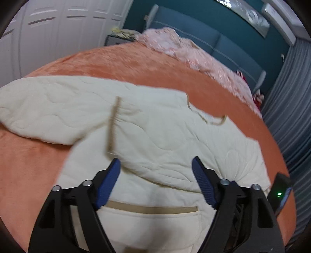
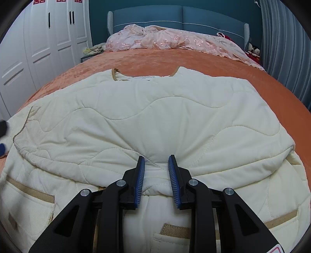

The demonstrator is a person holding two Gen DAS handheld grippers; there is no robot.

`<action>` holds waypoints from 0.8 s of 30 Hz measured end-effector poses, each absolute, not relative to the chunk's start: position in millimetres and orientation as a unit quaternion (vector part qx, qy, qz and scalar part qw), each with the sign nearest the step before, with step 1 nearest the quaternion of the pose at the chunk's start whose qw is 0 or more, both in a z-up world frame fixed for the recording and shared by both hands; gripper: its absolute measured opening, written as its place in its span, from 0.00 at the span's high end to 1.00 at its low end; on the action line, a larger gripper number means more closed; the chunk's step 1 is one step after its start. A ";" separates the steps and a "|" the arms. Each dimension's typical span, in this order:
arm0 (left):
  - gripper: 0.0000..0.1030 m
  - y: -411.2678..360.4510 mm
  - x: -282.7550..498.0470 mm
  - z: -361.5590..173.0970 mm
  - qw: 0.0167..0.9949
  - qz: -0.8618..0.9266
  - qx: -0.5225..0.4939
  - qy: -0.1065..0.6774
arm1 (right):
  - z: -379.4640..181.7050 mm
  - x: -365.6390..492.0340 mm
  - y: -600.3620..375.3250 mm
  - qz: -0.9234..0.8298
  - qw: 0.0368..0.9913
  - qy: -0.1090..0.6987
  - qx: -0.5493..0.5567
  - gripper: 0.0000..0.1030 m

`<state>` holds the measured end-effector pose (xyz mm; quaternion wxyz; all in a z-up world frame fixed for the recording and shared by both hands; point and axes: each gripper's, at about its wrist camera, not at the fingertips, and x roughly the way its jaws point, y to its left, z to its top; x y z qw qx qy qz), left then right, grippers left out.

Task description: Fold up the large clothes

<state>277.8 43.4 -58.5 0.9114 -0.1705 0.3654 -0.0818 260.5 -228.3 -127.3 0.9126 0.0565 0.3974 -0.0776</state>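
Cream quilted jacket on plush bedspread

Red paper signs are seen pasted along the top of the white wardrobe doors in the right wrist view; they are cut off by the frame edge and cannot be read with certainty. A small tan patch is sewn on a pocket of the cream quilted jacket, but no lettering can be made out on it. No other text can be read.
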 end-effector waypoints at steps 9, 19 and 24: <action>0.06 309.2 287.2 -79.7 0.857 0.147 -0.309 0.386 | -127.4 260.6 -228.9 -0.080 0.912 0.399 0.053 0.75; 0.88 346.5 330.3 -80.5 0.841 0.143 -0.360 0.377 | -127.2 260.2 -229.5 -0.082 0.912 0.398 0.053 0.75; 0.95 250.5 360.3 14.0 0.908 0.044 -0.261 0.325 | -124.6 259.8 -231.5 -0.079 0.912 0.399 0.061 0.75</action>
